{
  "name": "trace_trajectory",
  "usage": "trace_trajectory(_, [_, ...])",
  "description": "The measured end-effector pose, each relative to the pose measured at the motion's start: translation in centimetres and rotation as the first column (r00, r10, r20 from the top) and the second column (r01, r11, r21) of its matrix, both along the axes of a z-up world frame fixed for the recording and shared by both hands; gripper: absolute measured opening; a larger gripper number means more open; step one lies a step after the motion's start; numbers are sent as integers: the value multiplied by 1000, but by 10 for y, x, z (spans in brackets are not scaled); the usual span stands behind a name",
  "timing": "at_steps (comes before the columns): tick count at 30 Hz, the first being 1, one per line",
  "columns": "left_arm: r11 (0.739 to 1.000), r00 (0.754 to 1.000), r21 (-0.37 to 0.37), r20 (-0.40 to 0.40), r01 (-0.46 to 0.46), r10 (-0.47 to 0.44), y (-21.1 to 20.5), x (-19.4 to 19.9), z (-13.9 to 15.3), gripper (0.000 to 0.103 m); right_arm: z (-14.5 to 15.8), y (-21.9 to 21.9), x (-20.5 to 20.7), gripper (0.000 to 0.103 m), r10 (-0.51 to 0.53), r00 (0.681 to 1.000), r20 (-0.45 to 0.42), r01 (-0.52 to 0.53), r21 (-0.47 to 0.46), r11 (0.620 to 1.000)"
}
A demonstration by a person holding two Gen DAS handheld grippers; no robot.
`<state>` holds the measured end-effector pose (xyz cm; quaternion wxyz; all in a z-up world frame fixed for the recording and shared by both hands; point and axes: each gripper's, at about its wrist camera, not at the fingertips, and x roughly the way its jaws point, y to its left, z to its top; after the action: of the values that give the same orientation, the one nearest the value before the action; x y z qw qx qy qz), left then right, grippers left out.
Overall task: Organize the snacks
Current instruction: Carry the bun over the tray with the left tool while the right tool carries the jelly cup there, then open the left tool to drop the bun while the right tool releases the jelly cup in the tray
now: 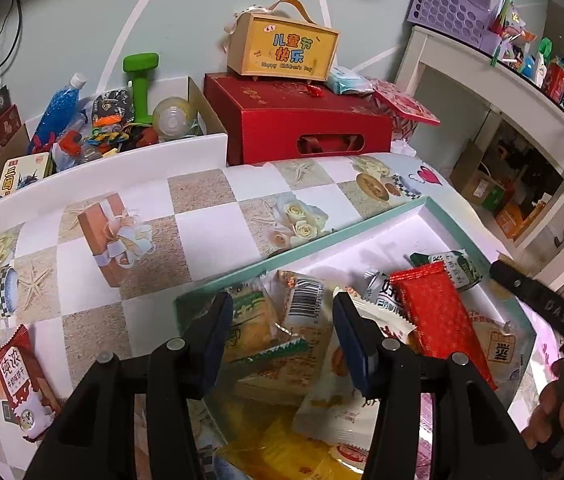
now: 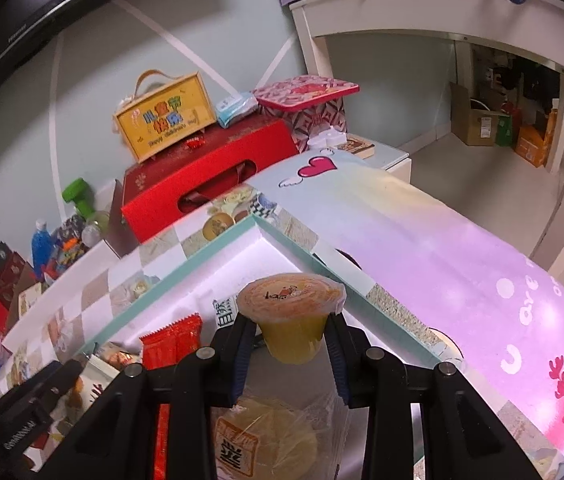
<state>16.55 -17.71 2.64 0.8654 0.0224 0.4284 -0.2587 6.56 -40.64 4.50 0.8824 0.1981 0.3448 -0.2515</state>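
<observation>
Right wrist view: right gripper clamped tight on small clear plastic jelly cup with orange foil lid, held upright over white shallow box with teal rim. Probably light, rigid-ish but slick and crushable, so best squeezed mid-wall below the lid flange, gently. Left gripper partly open, holding nothing, hovering over crinkly snack packets piled in same box. Soft, slippery, better pinched by a sealed edge.
</observation>
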Motion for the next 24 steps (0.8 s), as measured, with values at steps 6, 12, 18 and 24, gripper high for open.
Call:
trace_trajectory(6, [1000, 1000, -4, -5, -26, 26, 9, -5, 8, 62, -2, 0, 0, 37, -3, 1000, -21, 3, 10, 1000])
trace_trajectory(12, [997, 997, 0, -6, -74, 74, 22, -7, 16, 73, -4, 0, 1, 62, -8, 999, -44, 9, 16, 1000])
trace_trajectory(18, [990, 991, 48, -16, -131, 132, 32, -3, 13, 74, 1, 5, 2, 69, 4, 999, -52, -4, 3, 1000])
trace_trajectory(24, [974, 976, 57, -6, -218, 219, 44, -2, 7, 101, 1, 14, 8, 92, 34, 995, -91, -36, -22, 999])
